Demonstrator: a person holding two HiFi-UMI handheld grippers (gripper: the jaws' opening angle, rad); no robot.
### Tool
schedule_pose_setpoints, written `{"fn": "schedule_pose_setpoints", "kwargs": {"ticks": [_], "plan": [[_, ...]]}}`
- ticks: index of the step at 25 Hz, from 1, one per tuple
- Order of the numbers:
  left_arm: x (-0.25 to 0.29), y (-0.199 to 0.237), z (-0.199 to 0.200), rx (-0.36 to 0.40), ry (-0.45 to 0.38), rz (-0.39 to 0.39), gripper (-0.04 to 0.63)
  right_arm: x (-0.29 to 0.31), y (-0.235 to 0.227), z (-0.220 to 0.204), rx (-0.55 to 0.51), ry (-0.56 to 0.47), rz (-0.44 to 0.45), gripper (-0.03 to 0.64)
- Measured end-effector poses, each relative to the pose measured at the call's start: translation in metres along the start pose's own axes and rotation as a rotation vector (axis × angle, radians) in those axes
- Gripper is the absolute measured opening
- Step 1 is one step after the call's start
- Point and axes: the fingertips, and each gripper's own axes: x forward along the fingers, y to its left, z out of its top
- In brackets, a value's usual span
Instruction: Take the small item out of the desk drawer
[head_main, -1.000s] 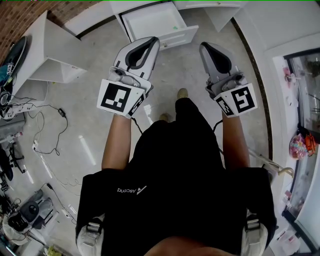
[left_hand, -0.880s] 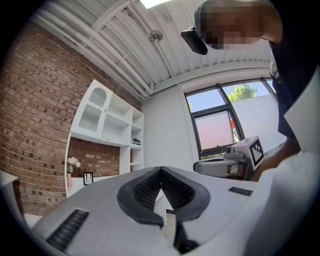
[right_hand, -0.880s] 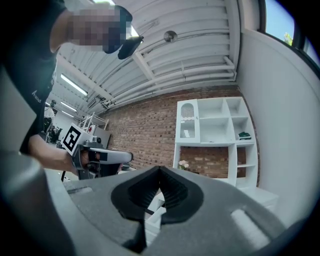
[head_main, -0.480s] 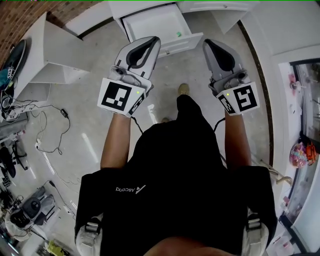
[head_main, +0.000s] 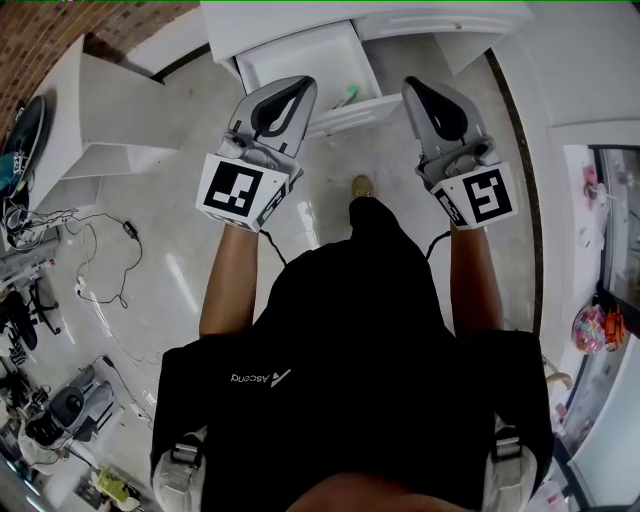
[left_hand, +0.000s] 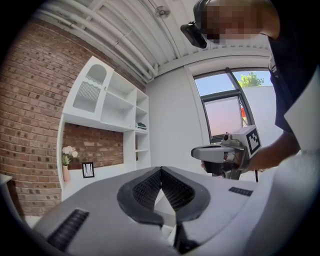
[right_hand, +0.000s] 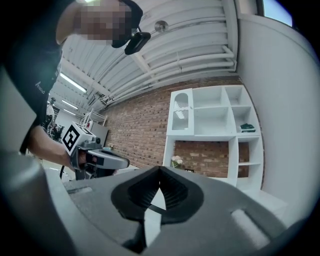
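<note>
The white desk drawer (head_main: 275, 62) stands pulled out at the top of the head view. A small green item (head_main: 347, 97) lies at its front right corner. My left gripper (head_main: 302, 86) hovers in front of the drawer's front edge, just left of the green item, jaws shut and empty. My right gripper (head_main: 414, 88) is level with it, to the right of the drawer, also shut and empty. In the left gripper view the left gripper (left_hand: 161, 170) has its pads meeting and the right gripper (left_hand: 220, 156) shows beside it. The right gripper view shows the right gripper (right_hand: 160, 170) closed, tilted up at the room.
A white side unit (head_main: 110, 110) stands left of the drawer, with cables (head_main: 95, 250) and equipment on the floor beyond it. A glass-fronted cabinet (head_main: 615, 200) runs along the right. White wall shelves (right_hand: 215, 120) on brick face the grippers. My foot (head_main: 362, 186) is below the drawer.
The drawer and the green item have come nearer to both grippers in the head view as the person moved toward the desk. Both grippers stay shut and held side by side.
</note>
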Motion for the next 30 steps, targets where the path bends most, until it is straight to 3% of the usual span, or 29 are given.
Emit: {"fn": "schedule_pose_setpoints", "kwargs": {"ticks": [6, 18, 30], "plan": [[0.057, 0.02, -0.034, -0.011, 0.111, -0.004, -0.002, 0.025, -0.048, -0.023, 0.021, 0.011, 0.029, 0.002], [0.141, 0.054, -0.13, -0.05, 0.462, 0.039, 0.004, 0.063, -0.119, -0.06, 0.049, 0.03, 0.127, 0.002], [0.17, 0.06, -0.227, -0.053, 0.786, -0.092, 0.073, 0.092, -0.142, -0.098, 0.101, 0.106, 0.15, 0.002]]}}
